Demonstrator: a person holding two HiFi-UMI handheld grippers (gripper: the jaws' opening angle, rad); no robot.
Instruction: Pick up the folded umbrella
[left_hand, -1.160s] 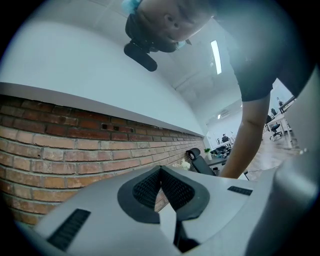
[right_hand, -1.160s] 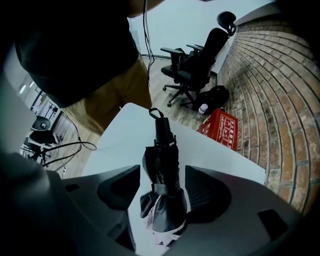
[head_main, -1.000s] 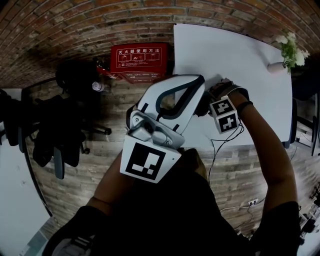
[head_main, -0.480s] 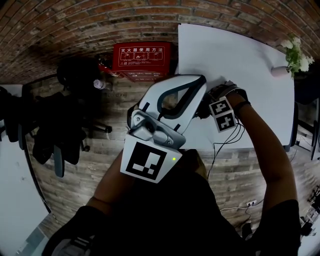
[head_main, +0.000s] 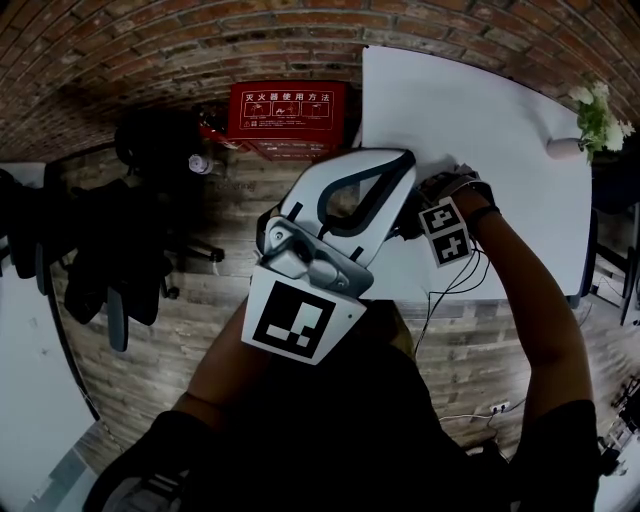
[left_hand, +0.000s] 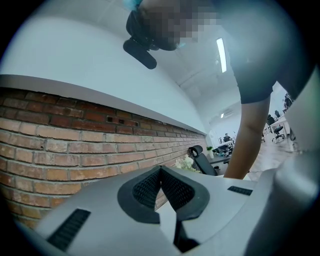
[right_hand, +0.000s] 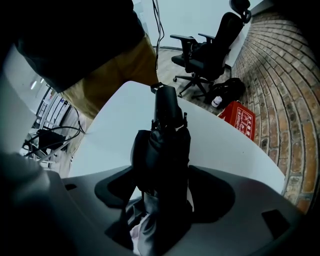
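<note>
The folded black umbrella lies on the white table, its handle pointing away from the camera. My right gripper points straight down over it. Its jaws have just been opening and stand wide, with the umbrella's body between the pads but not squeezed. In the head view only the right gripper's marker cube shows at the table's near edge, and the umbrella is hidden behind the left gripper. My left gripper is held up level in front of me, its tips closed together on nothing.
A red fire-equipment box stands on the floor by the brick wall, left of the table. A vase of white flowers sits at the table's far right. Black office chairs stand at the left. Cables hang near the table's front edge.
The right hand has sunk a little toward the table top. The left gripper has stayed where it was.
</note>
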